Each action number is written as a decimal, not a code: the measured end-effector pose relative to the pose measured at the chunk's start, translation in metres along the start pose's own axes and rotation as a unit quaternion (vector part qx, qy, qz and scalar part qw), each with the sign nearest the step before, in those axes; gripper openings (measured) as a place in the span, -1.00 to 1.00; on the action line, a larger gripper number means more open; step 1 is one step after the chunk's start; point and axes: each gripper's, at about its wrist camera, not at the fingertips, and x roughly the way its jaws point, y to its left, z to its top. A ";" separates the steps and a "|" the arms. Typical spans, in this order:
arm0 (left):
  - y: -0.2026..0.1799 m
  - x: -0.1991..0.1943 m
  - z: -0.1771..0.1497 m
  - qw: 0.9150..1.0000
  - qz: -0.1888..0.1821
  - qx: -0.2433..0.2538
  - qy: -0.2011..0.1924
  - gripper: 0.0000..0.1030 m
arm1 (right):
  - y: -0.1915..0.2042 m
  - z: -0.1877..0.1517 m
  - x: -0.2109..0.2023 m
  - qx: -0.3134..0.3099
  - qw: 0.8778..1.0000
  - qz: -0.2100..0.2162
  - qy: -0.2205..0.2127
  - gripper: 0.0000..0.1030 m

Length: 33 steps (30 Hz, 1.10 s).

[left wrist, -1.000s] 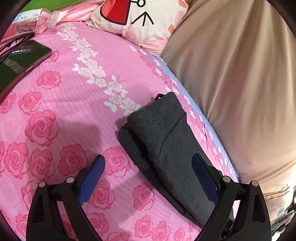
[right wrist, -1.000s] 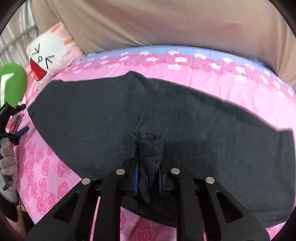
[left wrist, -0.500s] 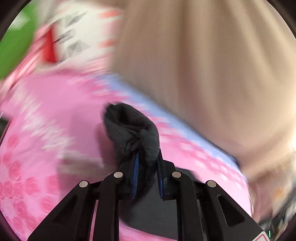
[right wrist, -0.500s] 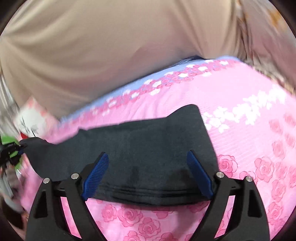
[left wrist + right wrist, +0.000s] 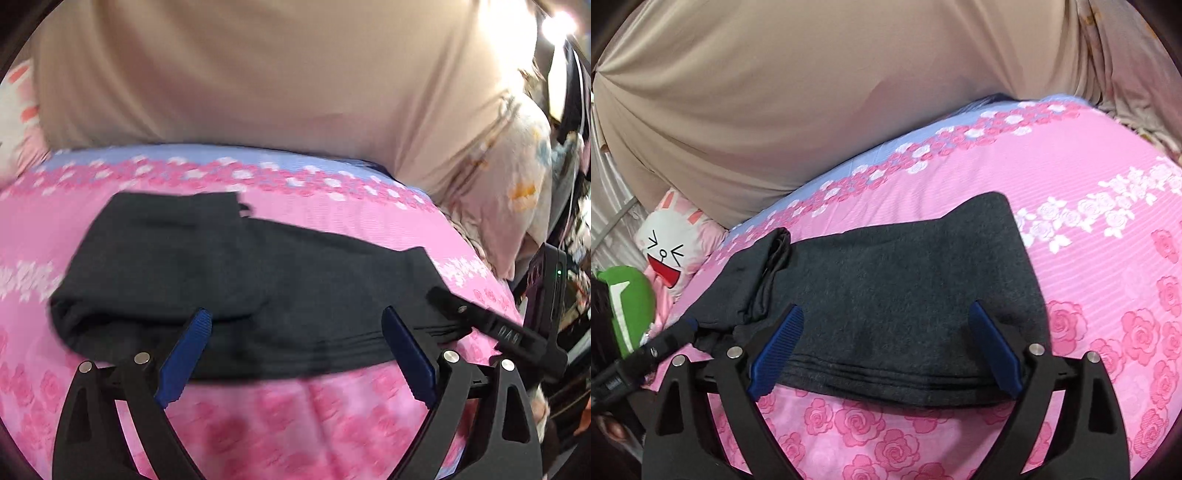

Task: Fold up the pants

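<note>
Both grippers stand wide open with nothing between their blue pads. The left gripper [image 5: 295, 354] fills the bottom of its frame, its fingers [image 5: 184, 360] spread over the near edge of the dark grey pants [image 5: 236, 280], which lie folded across the middle of the frame on the pink rose-print bedsheet [image 5: 295, 413]. In that view the other gripper's black finger pokes in from the right edge, its tip over the pants' right end. The right gripper [image 5: 886, 350] likewise sits at the bottom of its frame, fingers [image 5: 995, 350] apart over the pants [image 5: 905, 295], whose stacked folded edges run along the lower centre. At the left of that view a second folded layer lies atop the pants, and the left gripper's finger reaches in from the lower left edge. A beige cloth [image 5: 812, 92] fills the upper frame, and a white cartoon-face pillow [image 5: 670, 254] and a green plush [image 5: 631, 306] sit at the left edge.
</note>
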 end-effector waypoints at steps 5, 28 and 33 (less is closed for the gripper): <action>0.071 -0.021 -0.005 0.998 0.018 -0.061 -0.015 0.78 | 0.037 0.010 0.027 -0.025 0.998 0.044 0.043 0.72; 0.093 -0.056 -0.025 0.993 -0.032 -0.057 -0.096 0.78 | 0.211 0.070 0.106 -0.098 0.978 0.149 0.107 -0.68; 0.091 -0.057 -0.026 0.993 -0.036 -0.052 -0.096 0.78 | 0.177 0.102 0.023 -0.107 0.987 0.118 0.015 -0.68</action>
